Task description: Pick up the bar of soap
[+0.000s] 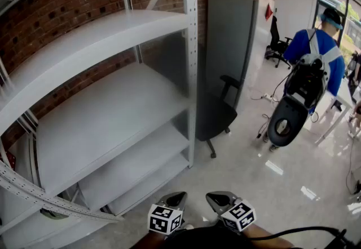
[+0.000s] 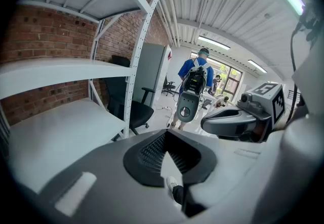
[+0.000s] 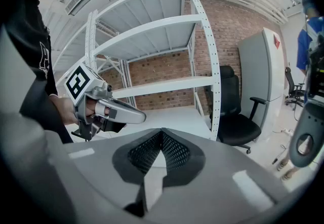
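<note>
left gripper (image 1: 178, 197): lowest in the head view, right under the camera; its jaws are drawn together tip to tip with nothing between them.
right gripper (image 1: 214, 198): just beside the left one and pointing the same way; its jaws are pressed together too and hold nothing.
marker cubes: one black-and-white cube (image 1: 165, 219) sits on the left gripper and one (image 1: 239, 215) on the right, side by side.
hand (image 3: 62, 109): wrapped round the left gripper's handle, as the right gripper view shows.
shoe (image 2: 172, 183): a pale toe shows under the left gripper's jaws.
bar of soap: no view shows it.
floor (image 1: 248, 177): pale and glossy, with bright patches of reflected light.
shelf rack (image 1: 107, 124): white metal with several tiers and perforated posts, ahead and to the left of both grippers.
brick wall (image 1: 67, 5): red-brown, right behind the rack.
office chair (image 1: 217, 115): black with an armrest, just to the right of the rack's front post.
grey panel (image 1: 228, 45): upright behind the chair, near the wall.
person (image 1: 316, 50): at the far right, well apart from the grippers, back turned, in a blue top with a backpack.
dark device (image 1: 285, 123): rounded with a round hole, hanging low beside that person's legs.
</note>
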{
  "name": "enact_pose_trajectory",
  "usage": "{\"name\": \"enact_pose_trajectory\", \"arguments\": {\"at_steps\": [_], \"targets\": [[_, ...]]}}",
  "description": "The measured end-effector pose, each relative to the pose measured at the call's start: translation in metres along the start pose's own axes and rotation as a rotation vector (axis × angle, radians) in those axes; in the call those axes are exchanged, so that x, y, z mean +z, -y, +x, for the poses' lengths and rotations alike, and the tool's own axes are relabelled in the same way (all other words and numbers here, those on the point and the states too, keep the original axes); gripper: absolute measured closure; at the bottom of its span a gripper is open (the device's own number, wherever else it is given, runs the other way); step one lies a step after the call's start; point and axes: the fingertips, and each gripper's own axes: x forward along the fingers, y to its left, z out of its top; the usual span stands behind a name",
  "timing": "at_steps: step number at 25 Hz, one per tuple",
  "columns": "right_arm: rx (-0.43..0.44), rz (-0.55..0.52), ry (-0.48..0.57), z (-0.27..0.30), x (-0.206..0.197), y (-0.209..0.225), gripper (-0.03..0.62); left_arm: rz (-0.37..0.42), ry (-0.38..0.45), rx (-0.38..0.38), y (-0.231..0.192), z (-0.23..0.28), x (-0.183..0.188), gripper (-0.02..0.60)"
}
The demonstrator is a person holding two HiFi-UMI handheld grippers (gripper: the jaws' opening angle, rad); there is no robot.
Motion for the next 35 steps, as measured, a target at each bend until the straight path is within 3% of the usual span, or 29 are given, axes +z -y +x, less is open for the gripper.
{"name": "enact_pose_trajectory", "arguments": {"at_steps": [6, 12, 24, 35], "targets": [[-0.008, -0.010, -0.009, 0.002, -0.004, -0.008, 0.588, -0.009, 0.009, -0.012, -0.003, -0.004, -0.007, 0.574], [-0.131, 0.047, 0.013, -0.033, -0.017, 0.005, 0.588, 0.021, -0.039, -0.109, 0.020, 0.022, -0.011, 0.574], [-0.383, 0.191, 0.049, -0.115, -0.049, 0.030, 0.588, 0.179, -0.141, -0.363, 0.106, 0.068, -0.015, 0.574], [-0.522, 0.255, 0.138, -0.214, -0.074, 0.070, 0.588, 0.278, -0.166, -0.444, 0.198, 0.104, -0.015, 0.574]]}}
